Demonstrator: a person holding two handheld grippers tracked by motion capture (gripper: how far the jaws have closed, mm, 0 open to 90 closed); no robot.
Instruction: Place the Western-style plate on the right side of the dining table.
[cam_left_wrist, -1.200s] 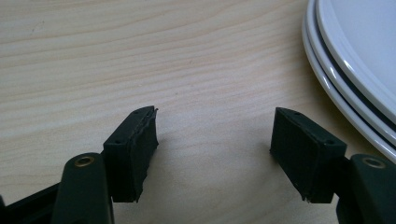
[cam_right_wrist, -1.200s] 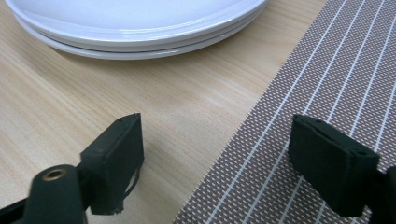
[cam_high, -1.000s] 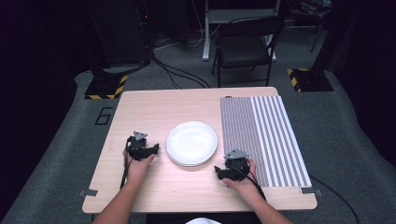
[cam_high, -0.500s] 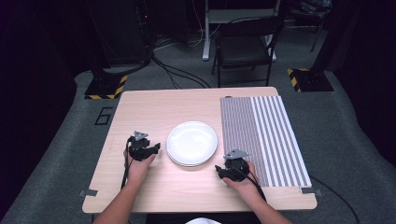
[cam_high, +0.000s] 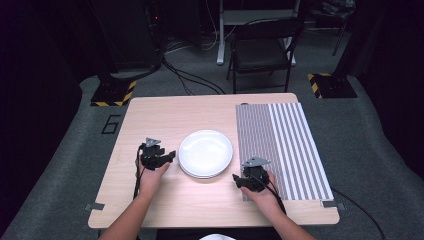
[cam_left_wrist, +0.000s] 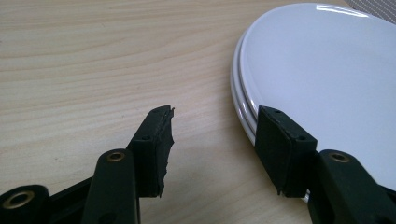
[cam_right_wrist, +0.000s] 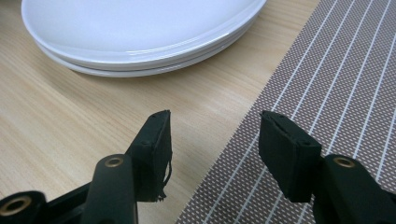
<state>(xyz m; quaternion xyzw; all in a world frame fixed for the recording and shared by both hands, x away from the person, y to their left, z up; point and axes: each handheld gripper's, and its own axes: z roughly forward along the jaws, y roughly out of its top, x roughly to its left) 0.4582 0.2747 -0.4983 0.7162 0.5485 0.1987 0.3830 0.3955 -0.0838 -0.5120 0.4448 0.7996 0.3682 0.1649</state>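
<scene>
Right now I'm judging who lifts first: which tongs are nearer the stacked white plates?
Left. The left tongs sit open right at the plates' left rim; the right tongs hang open farther off, below-right, at the striped placemat's edge.

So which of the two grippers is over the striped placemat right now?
The right gripper: its right-hand jaw hangs over the striped placemat. The left gripper sits across the white plates, over bare table.

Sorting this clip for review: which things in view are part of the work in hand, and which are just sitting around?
In hand:
- stacked white plates
- striped placemat
- left gripper, open beside the plates
- right gripper, open at the placemat's edge

Lying about:
- folding chair
- floor cables
</scene>
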